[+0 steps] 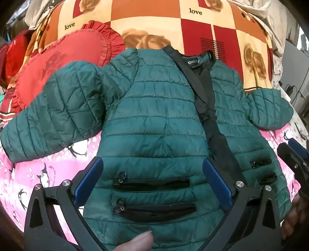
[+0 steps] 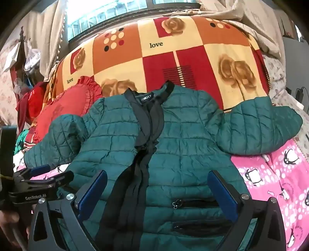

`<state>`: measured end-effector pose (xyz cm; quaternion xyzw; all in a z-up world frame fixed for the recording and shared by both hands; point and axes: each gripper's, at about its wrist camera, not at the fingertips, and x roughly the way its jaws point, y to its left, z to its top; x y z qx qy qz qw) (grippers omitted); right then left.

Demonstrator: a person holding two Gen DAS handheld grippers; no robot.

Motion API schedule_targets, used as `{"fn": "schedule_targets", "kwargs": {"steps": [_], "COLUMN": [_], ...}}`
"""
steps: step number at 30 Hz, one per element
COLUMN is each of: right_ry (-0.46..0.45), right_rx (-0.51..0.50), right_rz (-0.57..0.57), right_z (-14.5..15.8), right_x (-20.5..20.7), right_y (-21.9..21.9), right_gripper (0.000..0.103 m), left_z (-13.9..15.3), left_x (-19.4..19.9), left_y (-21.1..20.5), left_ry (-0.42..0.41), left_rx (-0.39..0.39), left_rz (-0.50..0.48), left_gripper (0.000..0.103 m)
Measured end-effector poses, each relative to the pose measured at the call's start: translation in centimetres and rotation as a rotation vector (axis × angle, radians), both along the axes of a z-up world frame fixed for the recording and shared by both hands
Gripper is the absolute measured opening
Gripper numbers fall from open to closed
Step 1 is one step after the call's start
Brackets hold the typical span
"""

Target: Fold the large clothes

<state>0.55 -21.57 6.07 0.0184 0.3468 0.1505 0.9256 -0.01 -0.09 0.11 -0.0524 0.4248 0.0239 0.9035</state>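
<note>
Your left hand-held gripper (image 1: 152,180) hangs spread wide over the jacket's (image 1: 154,119) two zipped pockets; your right hand-held gripper (image 2: 157,190) is equally spread above the black zipper placket, pinching nothing. Only the right view shows the window (image 2: 108,13). The green quilted jacket lies face up, sleeves out, on the bed's pink penguin sheet (image 1: 25,173), collar toward the checked blanket (image 1: 154,21).

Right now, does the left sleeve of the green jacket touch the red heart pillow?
Touching. In the left wrist view the left sleeve of the green jacket lies over the lower edge of the red heart pillow, no gap between them.
</note>
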Motion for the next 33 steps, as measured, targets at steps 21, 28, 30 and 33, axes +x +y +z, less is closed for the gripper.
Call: {"fn": "schedule_targets", "kwargs": {"steps": [21, 28, 30, 33], "right_ry": [-0.004, -0.007, 0.001, 0.002], "right_rx": [0.000, -0.010, -0.026, -0.033], "right_rz": [-0.037, -0.053, -0.051, -0.067], "right_z": [0.3, -0.2, -0.4, -0.7], "right_x": [-0.5, -0.2, -0.1, -0.1], "right_y": [-1.3, -1.1, -0.9, -1.1], "right_gripper": [0.103, 0.103, 0.103, 0.103], "left_z": [0.1, 0.3, 0.3, 0.4], "left_x": [-0.2, -0.4, -0.4, -0.4], "left_y": [0.2, 0.0, 0.0, 0.0], "left_ry": [-0.015, -0.025, -0.027, -0.028], "left_rx": [0.049, 0.070, 0.064, 0.062], "left_rz": [0.037, 0.045, 0.045, 0.043], "left_gripper": [0.103, 0.103, 0.103, 0.103]}}
